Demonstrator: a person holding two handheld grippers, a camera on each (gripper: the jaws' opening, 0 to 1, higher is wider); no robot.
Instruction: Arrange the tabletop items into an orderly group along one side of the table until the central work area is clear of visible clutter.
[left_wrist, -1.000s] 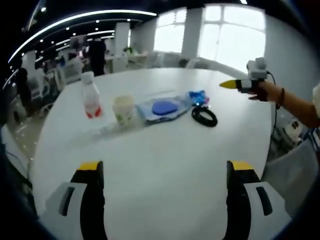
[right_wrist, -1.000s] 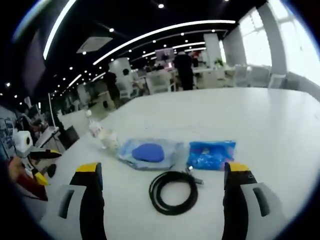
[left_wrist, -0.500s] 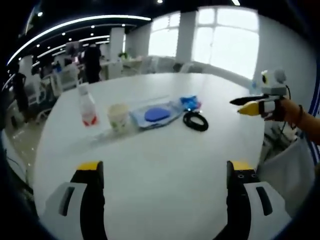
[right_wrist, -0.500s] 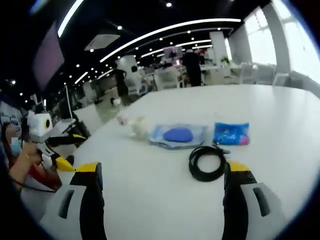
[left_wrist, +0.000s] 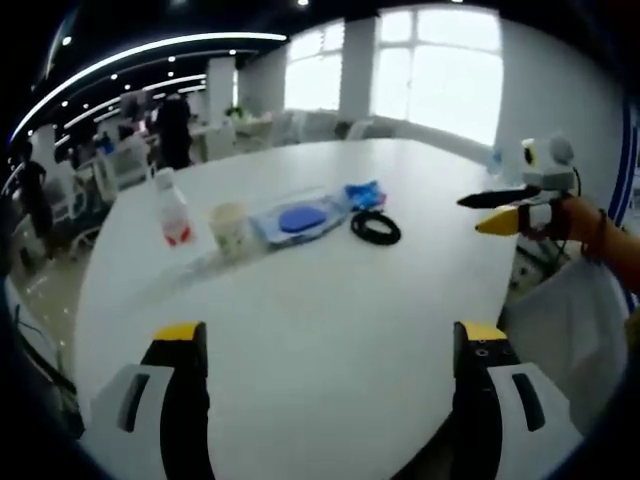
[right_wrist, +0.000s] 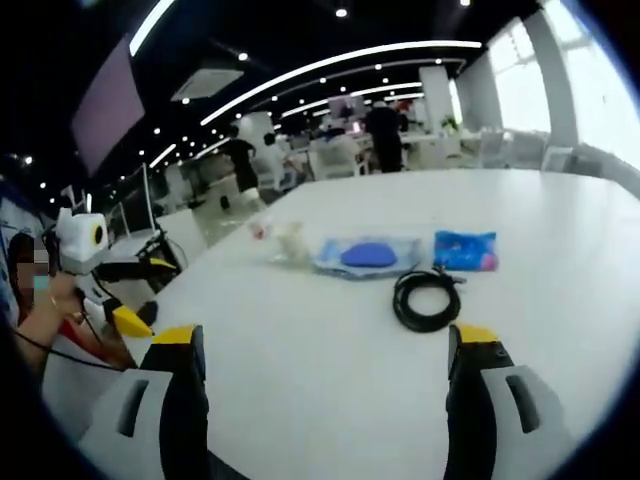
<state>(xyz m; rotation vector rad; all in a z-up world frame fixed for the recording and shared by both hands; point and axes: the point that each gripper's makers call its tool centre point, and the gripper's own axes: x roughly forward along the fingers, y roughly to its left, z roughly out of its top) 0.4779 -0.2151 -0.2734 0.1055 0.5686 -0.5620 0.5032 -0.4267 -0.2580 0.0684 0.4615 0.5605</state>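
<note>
Both grippers hung above the near edge of the white table (left_wrist: 330, 330), each with its jaws spread wide and nothing between them. In the left gripper view, the left gripper (left_wrist: 325, 345) pointed across a bare stretch of tabletop toward a row of items lying well ahead of it, none within reach of the jaws. From left to right in that view stood a clear plastic bottle (left_wrist: 173, 207) with a red label, upright, then a small paper cup (left_wrist: 229, 228) just beside it, also upright, then a flat clear packet with a blue disc inside (left_wrist: 295, 218), a small blue wrapped pack (left_wrist: 364, 194) beyond it, and a coiled black cable (left_wrist: 376, 228) lying nearest the right end of the row. The right gripper (left_wrist: 503, 208) came into that view from the right, held in a hand off the table's edge, its jaws parted. In the right gripper view, the right gripper (right_wrist: 325, 345) likewise faced open tabletop, with the coiled black cable (right_wrist: 427, 299) the closest item ahead, the small blue wrapped pack (right_wrist: 466, 250) just behind it, and the flat packet (right_wrist: 367, 256) to the left of that; the cup (right_wrist: 292, 241) and bottle (right_wrist: 262, 229) lay farther off and blurred. The left gripper (right_wrist: 125, 297) showed at the left of that view, off the table's edge. Nothing stood between either claw and the row. Chairs, tables and standing people filled the room beyond.
</note>
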